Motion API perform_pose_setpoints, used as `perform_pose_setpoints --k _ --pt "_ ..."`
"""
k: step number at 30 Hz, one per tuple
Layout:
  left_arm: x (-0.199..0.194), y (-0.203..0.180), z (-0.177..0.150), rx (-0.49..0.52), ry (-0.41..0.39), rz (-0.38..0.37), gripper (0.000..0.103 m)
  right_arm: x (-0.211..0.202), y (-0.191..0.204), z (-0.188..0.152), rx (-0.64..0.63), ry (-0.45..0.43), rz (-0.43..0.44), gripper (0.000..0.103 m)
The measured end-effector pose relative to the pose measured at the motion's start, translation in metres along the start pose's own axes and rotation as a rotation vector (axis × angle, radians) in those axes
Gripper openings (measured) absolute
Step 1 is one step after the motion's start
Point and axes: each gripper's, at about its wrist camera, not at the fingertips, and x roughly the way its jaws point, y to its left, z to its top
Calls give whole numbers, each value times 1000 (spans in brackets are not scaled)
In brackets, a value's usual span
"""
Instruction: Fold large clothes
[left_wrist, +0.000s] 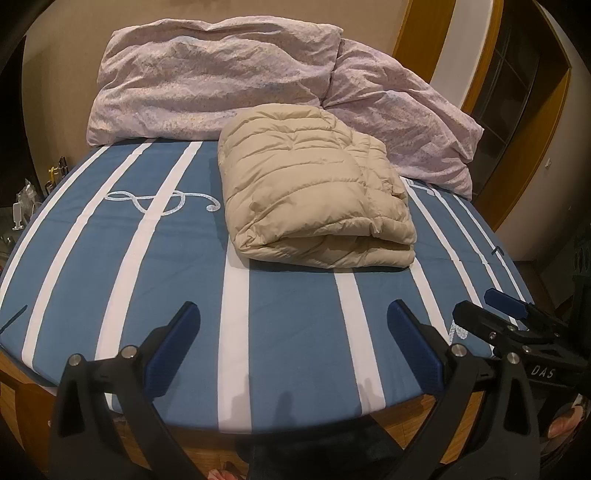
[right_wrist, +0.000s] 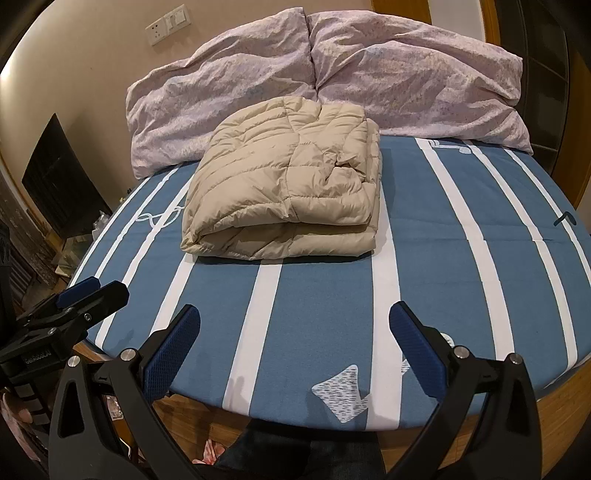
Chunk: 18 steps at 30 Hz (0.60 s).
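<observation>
Beige puffer jacket (left_wrist: 314, 184) lies folded into a thick bundle on the blue/white striped bed sheet (left_wrist: 295, 332), well ahead of both tools, nothing touching it. Left gripper (left_wrist: 293, 325) hangs over the near bed edge w/ jaws spread wide, empty; jacket sits ahead & slightly to its right. Right gripper (right_wrist: 294, 325) likewise wide open, empty, jacket ahead & a bit to its left. Beyond the jacket, two lilac pillows (right_wrist: 332, 74) against the wall.

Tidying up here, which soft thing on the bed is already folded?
The beige quilted jacket, folded into a neat stack on the striped sheet; the two pink pillows lie rumpled behind it.
</observation>
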Motion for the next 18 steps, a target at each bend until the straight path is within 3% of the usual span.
perform_pose_setpoints --k 18 --pt "1 0 0 -2 1 1 101 1 0 -1 1 3 0 102"
